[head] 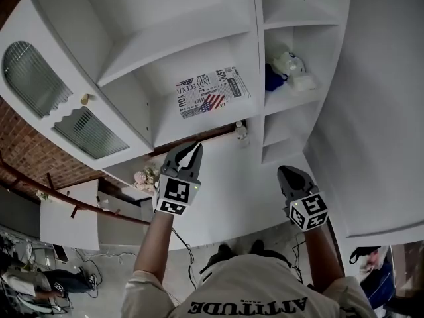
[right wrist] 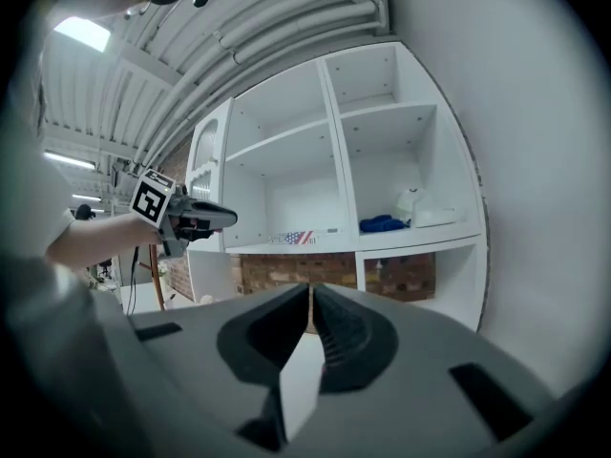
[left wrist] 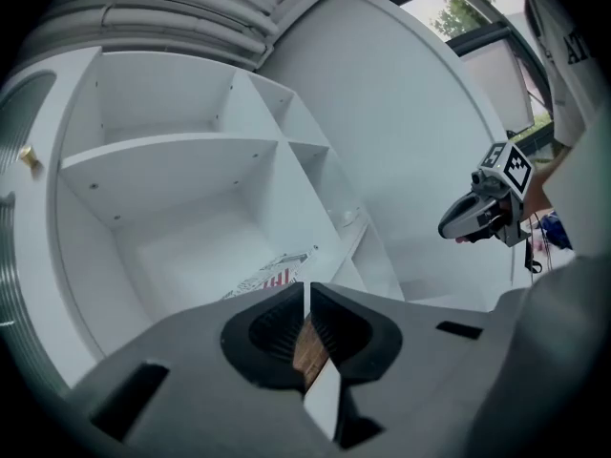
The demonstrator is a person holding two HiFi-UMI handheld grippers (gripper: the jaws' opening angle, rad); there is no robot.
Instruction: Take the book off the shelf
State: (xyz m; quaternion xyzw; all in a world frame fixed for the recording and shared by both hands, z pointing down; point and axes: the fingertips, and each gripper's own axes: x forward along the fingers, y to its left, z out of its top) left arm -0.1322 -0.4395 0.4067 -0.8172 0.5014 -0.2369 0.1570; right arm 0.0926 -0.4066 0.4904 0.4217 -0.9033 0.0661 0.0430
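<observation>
**Two closed grippers, one book (head: 213,91) flat on its shelf**

Neither tool touches the book. It lies flat, cover up, on the bottom board of the wide middle compartment of a white shelf unit (head: 199,35). It sits toward that compartment's right side, near the upright divider. The cover carries newspaper-style lettering and a stars-and-stripes flag.

The left gripper (head: 192,150) is raised in front of the unit with its tips aimed at the book's compartment, clearly apart from the book. In the left gripper view its jaws are pressed together with only a thin slit between them, and nothing is held. The book shows just above the tips.

The right gripper (head: 286,172) is held further to the right in front of the unit, and from its own view the left tool hangs off to the left. Its jaws are also drawn together and empty — the right gripper view looks past them at the whole unit, with the book a thin strip on the middle board.

In the narrower compartment to the right of the book lie a blue cloth (head: 274,78) and a white object (head: 291,63), side by side. A cabinet door (head: 33,78) with ribbed glass panes and a small round knob (head: 85,99) closes the unit's left section.
</observation>
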